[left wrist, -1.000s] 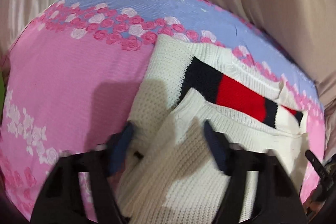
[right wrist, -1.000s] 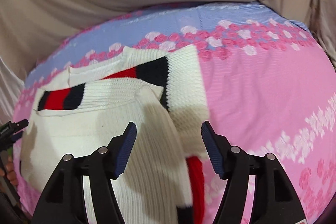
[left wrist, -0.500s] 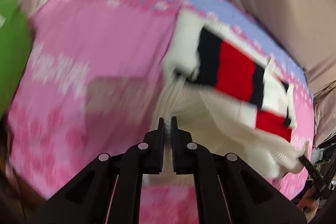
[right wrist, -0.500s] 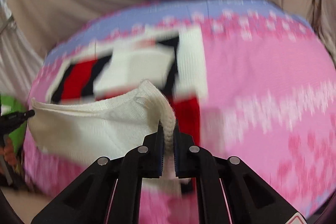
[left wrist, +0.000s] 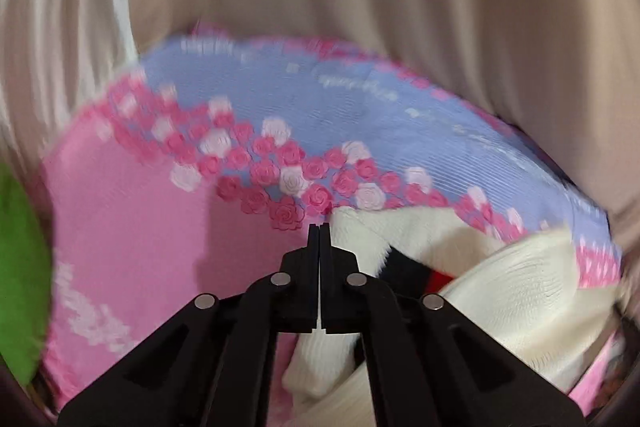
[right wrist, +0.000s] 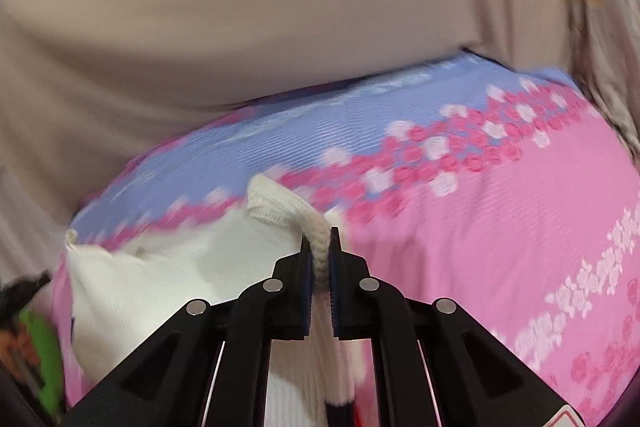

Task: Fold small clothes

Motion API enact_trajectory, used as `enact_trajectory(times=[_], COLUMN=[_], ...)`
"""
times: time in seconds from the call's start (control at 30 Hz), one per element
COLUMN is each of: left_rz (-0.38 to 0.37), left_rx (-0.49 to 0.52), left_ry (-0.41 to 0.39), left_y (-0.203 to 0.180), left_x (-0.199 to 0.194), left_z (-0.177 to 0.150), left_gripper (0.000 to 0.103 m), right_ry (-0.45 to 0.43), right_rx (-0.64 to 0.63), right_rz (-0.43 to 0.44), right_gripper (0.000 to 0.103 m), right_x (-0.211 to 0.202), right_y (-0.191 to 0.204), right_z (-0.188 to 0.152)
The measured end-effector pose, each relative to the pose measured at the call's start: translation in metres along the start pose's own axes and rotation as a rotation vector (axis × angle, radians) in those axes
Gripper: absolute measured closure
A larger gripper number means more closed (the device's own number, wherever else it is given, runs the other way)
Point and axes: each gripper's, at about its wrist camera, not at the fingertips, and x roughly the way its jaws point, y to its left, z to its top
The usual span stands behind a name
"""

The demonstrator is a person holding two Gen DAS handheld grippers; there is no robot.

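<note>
A small white knit sweater [left wrist: 520, 291] with black and red stripes lies on the pink and lilac rose-print bedcover [left wrist: 140, 227]. My left gripper [left wrist: 320, 231] is shut on the sweater's edge; white knit shows below the jaws. My right gripper [right wrist: 320, 239] is shut on a thick ribbed edge of the same sweater [right wrist: 180, 279], and the lifted cloth stretches to the left between both grippers. The stripes are mostly hidden under the lifted part.
The bedcover [right wrist: 520, 227] fills the right wrist view to the right. Beige curtain [left wrist: 400, 7] hangs behind the bed in both views. A green object [left wrist: 20, 287] sits at the left edge. A hand and gripper part show at the far left [right wrist: 24, 307].
Both grippers shut on the sweater's near edge, lifted it and carried it toward the far side of the bed. The striped front is now largely covered.
</note>
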Motion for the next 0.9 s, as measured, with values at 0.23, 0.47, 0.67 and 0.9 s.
enact_trajectory(times=[0.23, 0.47, 0.67, 0.9], left_rz=[-0.248, -0.304, -0.349, -0.313], left_rx=[0.011, 0.249, 0.349, 0.034], left_ry=[0.149, 0.28, 0.416, 0.121], left_y=[-0.029, -0.137, -0.166, -0.079], left_x=[0.04, 0.09, 0.114, 0.045], left_z=[-0.012, -0.022, -0.039, 0.02], left_gripper=[0.1, 0.033, 0.094, 0.095], right_ry=[0.097, 0.117, 0.131, 0.067], right_rx=[-0.011, -0.002, 0.039, 0.051], right_rz=[0.007, 0.038, 0.053, 0.137], right_gripper=[0.097, 0.096, 0.095, 0.095], right_x=[0.055, 0.051, 0.045, 0.02], right_y=[0.002, 0.01, 0.006, 0.018], right_z=[0.001, -0.009, -0.014, 0.003])
